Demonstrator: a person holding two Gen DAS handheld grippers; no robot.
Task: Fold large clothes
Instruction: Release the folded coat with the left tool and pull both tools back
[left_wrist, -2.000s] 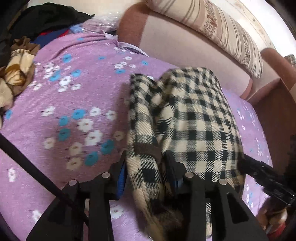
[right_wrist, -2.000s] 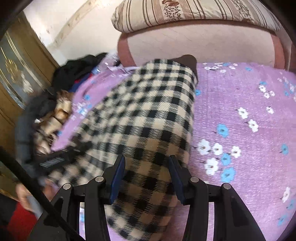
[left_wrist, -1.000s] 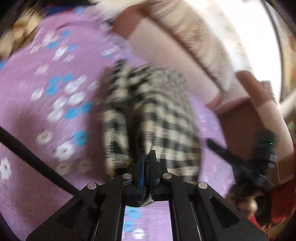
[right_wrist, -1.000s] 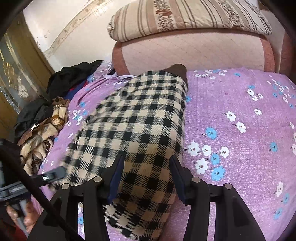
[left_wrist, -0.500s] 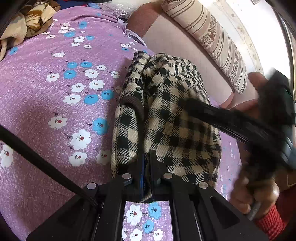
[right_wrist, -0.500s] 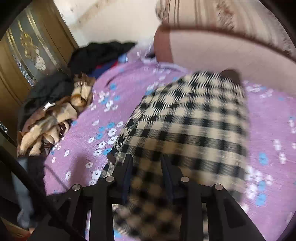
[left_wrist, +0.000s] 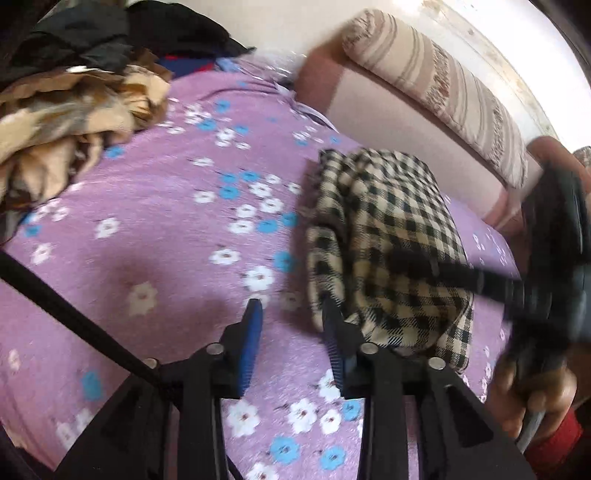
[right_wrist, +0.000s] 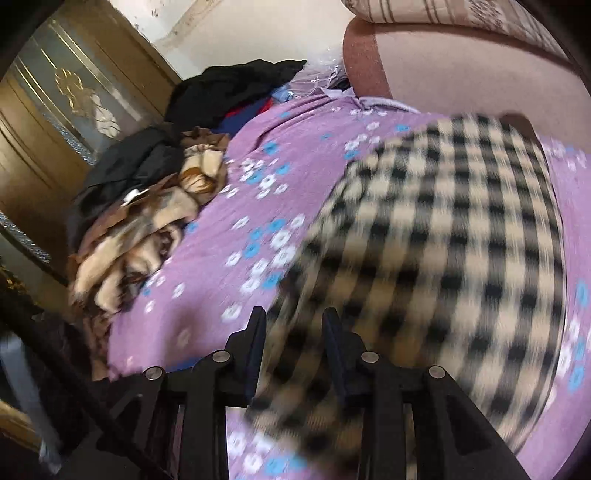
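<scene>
A bed covered by a purple floral sheet (left_wrist: 155, 229) fills the left wrist view, with a pink padded headboard (left_wrist: 399, 114) at the far end and a striped pillow (left_wrist: 443, 88) lying along its top. A heap of tan and dark clothes (left_wrist: 66, 110) sits on the sheet at far left. The folded checked garment (left_wrist: 391, 236) lies on the sheet near the headboard, to the right of centre. The left tool (left_wrist: 291, 325) is spread and holds nothing; its right finger sits right at the garment's near left edge, though contact is unclear, and its left finger is over bare sheet. The right tool (left_wrist: 546, 266), blurred, reaches in across the garment from the right, gripped by a hand (left_wrist: 528, 398). In the right wrist view, a wooden door with gold ornament (right_wrist: 62, 122) stands at left behind the clothes heap (right_wrist: 147, 206). The sheet (right_wrist: 229, 206) carries the garment (right_wrist: 443, 251), blurred, at centre right below the headboard (right_wrist: 443, 70). The right tool (right_wrist: 293, 332) is spread, and the garment's near left corner lies between its fingers, not pinched.
</scene>
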